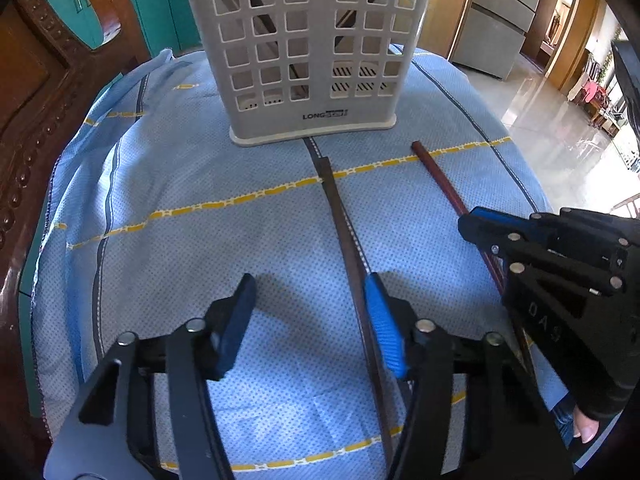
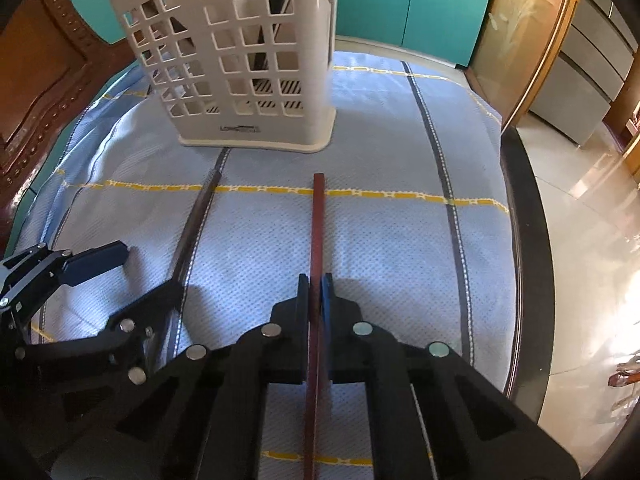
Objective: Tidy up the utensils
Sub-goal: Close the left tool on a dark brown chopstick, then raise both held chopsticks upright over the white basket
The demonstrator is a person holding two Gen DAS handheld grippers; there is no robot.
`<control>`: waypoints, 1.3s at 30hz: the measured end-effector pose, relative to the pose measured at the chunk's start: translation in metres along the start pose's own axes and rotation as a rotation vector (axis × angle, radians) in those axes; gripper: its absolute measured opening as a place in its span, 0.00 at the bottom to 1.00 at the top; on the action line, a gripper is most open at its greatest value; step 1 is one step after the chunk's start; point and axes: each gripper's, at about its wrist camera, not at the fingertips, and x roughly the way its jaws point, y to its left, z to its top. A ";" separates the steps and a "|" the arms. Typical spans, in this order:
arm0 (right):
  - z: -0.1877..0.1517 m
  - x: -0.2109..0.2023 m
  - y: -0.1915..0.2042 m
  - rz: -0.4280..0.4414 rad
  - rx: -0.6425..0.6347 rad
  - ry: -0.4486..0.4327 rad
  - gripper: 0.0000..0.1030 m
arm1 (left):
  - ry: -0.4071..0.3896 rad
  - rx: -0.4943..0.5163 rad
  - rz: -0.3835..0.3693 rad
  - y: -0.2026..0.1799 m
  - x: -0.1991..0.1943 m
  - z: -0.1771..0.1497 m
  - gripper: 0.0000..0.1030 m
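A white slotted utensil holder (image 1: 308, 52) stands upright at the far side of the blue cloth; it also shows in the right wrist view (image 2: 240, 60), with dark sticks inside. A dark chopstick (image 1: 344, 224) lies on the cloth between my left gripper's (image 1: 310, 312) open fingers, close to the right finger (image 1: 384, 328). A reddish-brown chopstick (image 2: 318, 224) points toward the holder. My right gripper (image 2: 315, 284) is shut on it; the same gripper (image 1: 480, 232) shows in the left wrist view. The dark chopstick (image 2: 196, 220) and my left gripper (image 2: 132, 276) show left in the right wrist view.
The blue cloth (image 1: 200, 240) with yellow and dark stripes covers a round table with a dark rim (image 2: 528, 240). A carved wooden chair back (image 1: 44, 92) stands at the left. Teal cabinets (image 2: 412, 4) are behind. Shiny floor (image 1: 560, 132) lies to the right.
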 end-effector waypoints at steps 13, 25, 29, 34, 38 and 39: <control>0.002 -0.001 -0.007 -0.013 0.017 0.008 0.13 | 0.000 -0.002 0.013 0.002 -0.001 0.004 0.35; -0.001 0.000 -0.004 -0.047 -0.001 -0.005 0.24 | -0.019 -0.005 0.064 0.003 0.003 0.009 0.48; 0.001 0.000 -0.006 -0.026 0.015 0.000 0.22 | -0.017 -0.008 0.048 0.003 0.003 0.009 0.44; 0.001 -0.001 -0.004 0.002 0.014 0.001 0.06 | -0.018 -0.003 0.010 -0.001 0.002 0.007 0.11; 0.002 -0.006 -0.009 0.034 0.043 -0.015 0.06 | -0.034 -0.032 -0.016 0.002 -0.001 0.007 0.07; 0.003 -0.010 -0.010 0.038 0.047 -0.031 0.06 | -0.053 -0.040 -0.019 0.004 -0.006 0.008 0.07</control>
